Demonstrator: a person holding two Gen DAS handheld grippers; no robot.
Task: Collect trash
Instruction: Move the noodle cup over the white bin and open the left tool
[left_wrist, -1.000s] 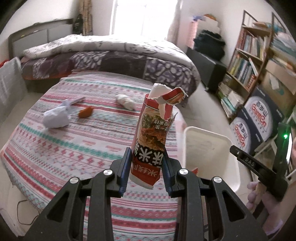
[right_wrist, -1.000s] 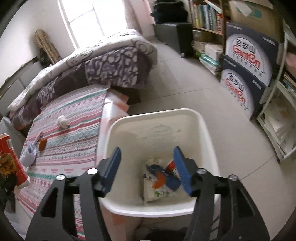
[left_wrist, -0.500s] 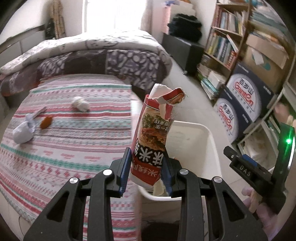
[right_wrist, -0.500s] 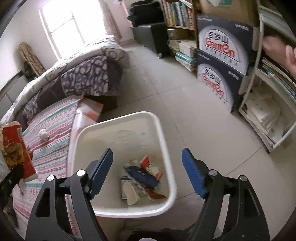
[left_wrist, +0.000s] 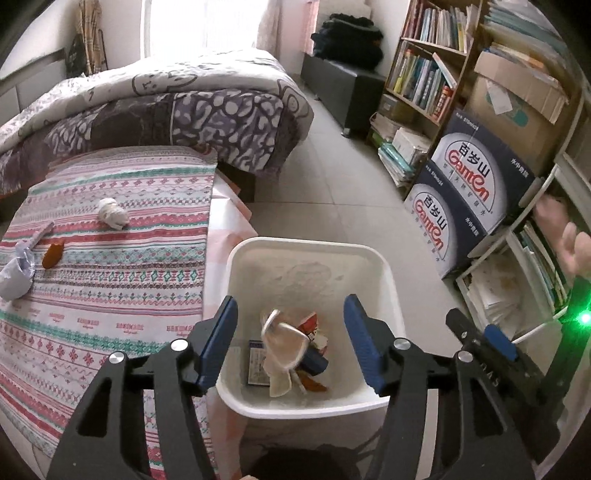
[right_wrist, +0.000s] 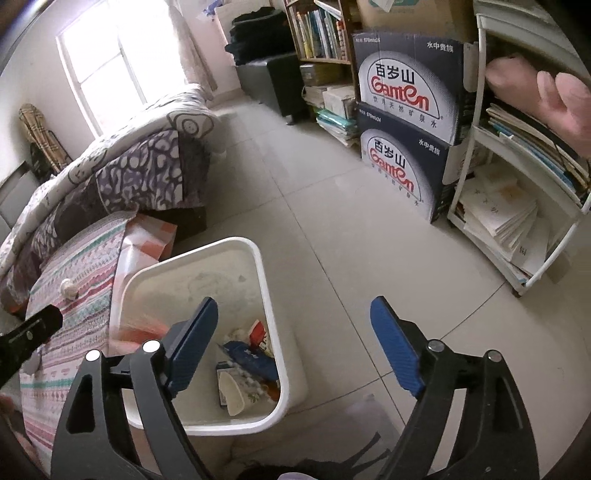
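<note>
My left gripper (left_wrist: 290, 338) hangs over the white bin (left_wrist: 384, 266), its jaws opening with nothing between them. The red noodle packet they clamped a second ago has dropped; it lies blurred among the trash (left_wrist: 291, 354) in the bin. My right gripper (right_wrist: 293, 343) is also opening, empty, at the bin's 3 o'clock rim. Three scraps remain on the striped bench (left_wrist: 110, 280), at 10 o'clock: white wad (left_wrist: 112, 214), orange scrap (left_wrist: 51, 254), crumpled paper (left_wrist: 16, 277). I'd fetch those next.
</note>
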